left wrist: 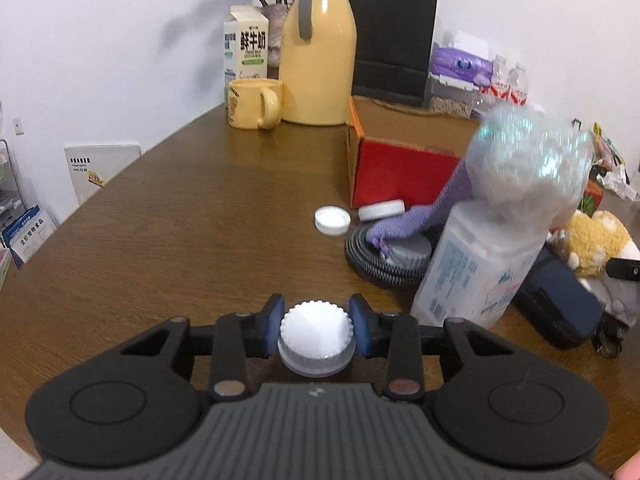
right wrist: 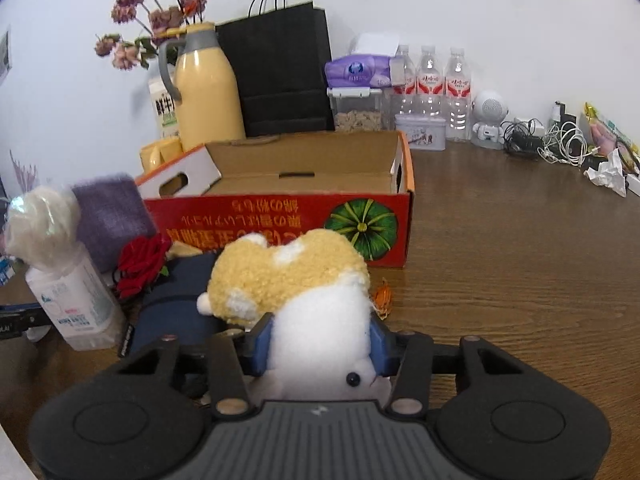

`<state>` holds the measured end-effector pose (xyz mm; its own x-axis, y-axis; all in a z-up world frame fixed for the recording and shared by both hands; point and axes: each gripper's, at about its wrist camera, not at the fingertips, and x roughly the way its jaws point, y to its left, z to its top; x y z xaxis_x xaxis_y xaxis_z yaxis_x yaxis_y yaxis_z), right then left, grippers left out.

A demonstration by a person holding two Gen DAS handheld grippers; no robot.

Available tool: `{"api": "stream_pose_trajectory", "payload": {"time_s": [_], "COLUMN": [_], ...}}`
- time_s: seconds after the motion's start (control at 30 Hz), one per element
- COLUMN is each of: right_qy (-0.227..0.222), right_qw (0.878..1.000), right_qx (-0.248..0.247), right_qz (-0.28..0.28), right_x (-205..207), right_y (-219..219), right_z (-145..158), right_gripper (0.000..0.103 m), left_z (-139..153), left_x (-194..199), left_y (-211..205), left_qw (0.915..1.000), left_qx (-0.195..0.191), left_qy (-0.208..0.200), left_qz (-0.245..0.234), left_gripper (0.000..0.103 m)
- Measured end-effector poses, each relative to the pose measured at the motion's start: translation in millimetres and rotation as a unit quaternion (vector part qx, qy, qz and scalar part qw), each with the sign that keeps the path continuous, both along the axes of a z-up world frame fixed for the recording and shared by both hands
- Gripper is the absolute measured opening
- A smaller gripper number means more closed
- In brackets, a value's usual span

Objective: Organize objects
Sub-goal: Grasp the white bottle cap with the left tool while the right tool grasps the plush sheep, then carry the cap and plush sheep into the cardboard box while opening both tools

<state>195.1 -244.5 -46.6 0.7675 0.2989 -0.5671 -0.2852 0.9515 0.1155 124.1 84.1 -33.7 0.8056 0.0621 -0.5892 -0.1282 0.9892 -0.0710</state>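
In the left wrist view my left gripper (left wrist: 317,330) is shut on a white ribbed bottle cap (left wrist: 316,336), with both blue pads against its sides, just above the brown table (left wrist: 180,220). In the right wrist view my right gripper (right wrist: 322,344) is shut on a yellow and white plush toy (right wrist: 304,292); its blue pads press into the white part. An open red cardboard box (right wrist: 304,200) stands just beyond the toy. The same plush toy (left wrist: 596,236) shows at the right edge of the left wrist view.
Two more white caps (left wrist: 332,220) lie near the red box (left wrist: 400,168). A tissue pack (left wrist: 476,268) with a plastic bag, a purple cloth, a coiled hose and a dark blue pouch (right wrist: 180,304) crowd the middle. A yellow jug (left wrist: 318,60), mug, milk carton, black bag and water bottles (right wrist: 428,88) line the back.
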Motion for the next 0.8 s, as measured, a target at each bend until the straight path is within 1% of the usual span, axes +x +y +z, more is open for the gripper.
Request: {"api": "stream_pose_trajectory", "payload": {"time_s": [0.2,0.3,0.4,0.47,0.6,0.7,0.8], "right_qy": [-0.033,-0.053,-0.072,-0.080,-0.087,-0.086,-0.081], "right_qw": [0.999,0.998,0.997,0.997,0.996,0.996,0.997], "right_qx": [0.017,0.022,0.021,0.019,0.021,0.020,0.015], "right_qz": [0.001,0.002,0.003,0.005,0.004,0.002,-0.005], "right_x": [-8.8,-5.6,8.1,22.6,62.8,98.1,130.2], "right_y": [-8.6,-9.9,-5.9,-0.2,12.2,21.2,30.8], "right_z": [20.0,38.0,56.0,65.3,77.9,82.1,81.7], "right_gripper": [0.044,0.044,0.044,0.044,0.044,0.044,0.044], "left_z": [35.5,58.2,79.8,92.9,107.4,113.4,111.3], "left_x": [7.6,24.4,49.3,72.3,118.5,156.6,186.9], "left_y": [8.0,9.0,4.3,0.9,-7.1,-12.9,-18.6], "left_qw": [0.9992,0.9980,0.9959,0.9946,0.9925,0.9917,0.9912], "left_qx": [-0.005,-0.002,0.010,0.011,0.013,0.008,0.005], "left_qy": [-0.038,-0.062,-0.086,-0.097,-0.107,-0.100,-0.081], "left_qz": [-0.005,-0.015,-0.026,-0.037,-0.057,-0.080,-0.105], "left_gripper": [0.036,0.036,0.036,0.036,0.036,0.036,0.036]}}
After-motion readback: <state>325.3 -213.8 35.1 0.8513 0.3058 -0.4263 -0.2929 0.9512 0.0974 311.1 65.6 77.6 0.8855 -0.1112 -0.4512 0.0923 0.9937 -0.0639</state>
